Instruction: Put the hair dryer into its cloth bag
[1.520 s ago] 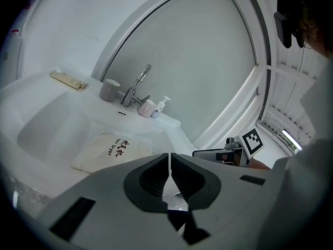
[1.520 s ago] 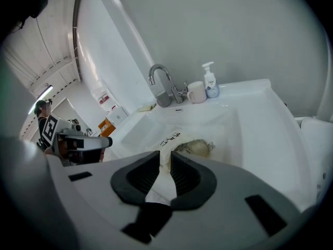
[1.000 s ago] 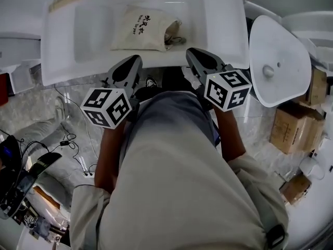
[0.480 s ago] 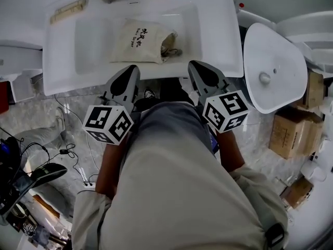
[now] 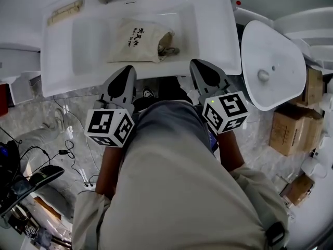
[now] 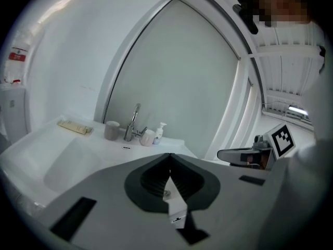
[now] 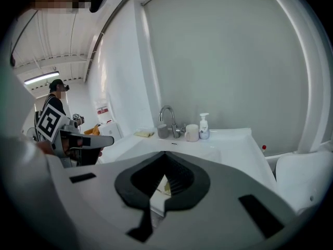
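A beige cloth bag (image 5: 136, 40) with black print lies in the white sink (image 5: 62, 61). It is bulging, and its open mouth faces right. Something dark (image 5: 169, 49) shows at that mouth; I cannot tell which part of the hair dryer it is. My left gripper (image 5: 126, 69) hangs shut over the sink's front edge, below the bag and apart from it. My right gripper (image 5: 196, 64) is also shut, level with the left one and to the bag's lower right. Neither holds anything. In the gripper views both sets of jaws, left (image 6: 169, 155) and right (image 7: 165, 153), meet at the tips.
A faucet (image 7: 167, 117), two cups and a soap bottle (image 7: 203, 125) stand at the sink's back rim, and a pale strip (image 5: 65, 12) lies at its back left. A white lid-like shape (image 5: 273, 66) stands to the right, with cardboard boxes (image 5: 289, 129) beyond. Cables (image 5: 73, 150) lie on the floor.
Both grippers have lifted a little near the sink's front edge and rolled slightly. The bag lies as before in the sink.
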{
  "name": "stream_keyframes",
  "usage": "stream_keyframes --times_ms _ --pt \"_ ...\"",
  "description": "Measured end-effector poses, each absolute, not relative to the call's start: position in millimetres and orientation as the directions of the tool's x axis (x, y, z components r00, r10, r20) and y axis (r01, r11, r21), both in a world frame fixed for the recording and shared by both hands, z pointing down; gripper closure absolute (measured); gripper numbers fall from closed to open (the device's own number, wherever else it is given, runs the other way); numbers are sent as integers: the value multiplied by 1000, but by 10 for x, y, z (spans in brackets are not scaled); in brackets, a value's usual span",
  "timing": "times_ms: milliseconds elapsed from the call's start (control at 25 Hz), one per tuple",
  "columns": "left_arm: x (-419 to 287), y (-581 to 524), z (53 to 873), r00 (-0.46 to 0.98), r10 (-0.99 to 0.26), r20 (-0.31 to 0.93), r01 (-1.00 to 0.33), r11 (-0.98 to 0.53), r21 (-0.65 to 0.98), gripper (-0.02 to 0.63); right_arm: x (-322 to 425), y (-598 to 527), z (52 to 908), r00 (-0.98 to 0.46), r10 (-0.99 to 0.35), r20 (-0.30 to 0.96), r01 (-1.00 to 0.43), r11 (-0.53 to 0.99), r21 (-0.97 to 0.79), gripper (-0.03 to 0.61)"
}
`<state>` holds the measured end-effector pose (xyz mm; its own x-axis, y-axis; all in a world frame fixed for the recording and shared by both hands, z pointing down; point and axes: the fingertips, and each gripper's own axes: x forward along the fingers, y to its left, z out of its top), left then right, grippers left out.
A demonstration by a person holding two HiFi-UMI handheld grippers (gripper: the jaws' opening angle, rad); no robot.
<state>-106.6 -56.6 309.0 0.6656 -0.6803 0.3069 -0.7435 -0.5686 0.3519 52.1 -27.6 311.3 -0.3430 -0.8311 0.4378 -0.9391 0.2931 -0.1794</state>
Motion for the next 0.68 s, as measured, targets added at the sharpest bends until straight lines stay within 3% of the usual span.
stream_keyframes --times_ms 680 --pt "-1073 -509 3167 686 -648 331 -728 -594 343 607 516 -253 3137 -342 -826 447 -940 302 -162 571"
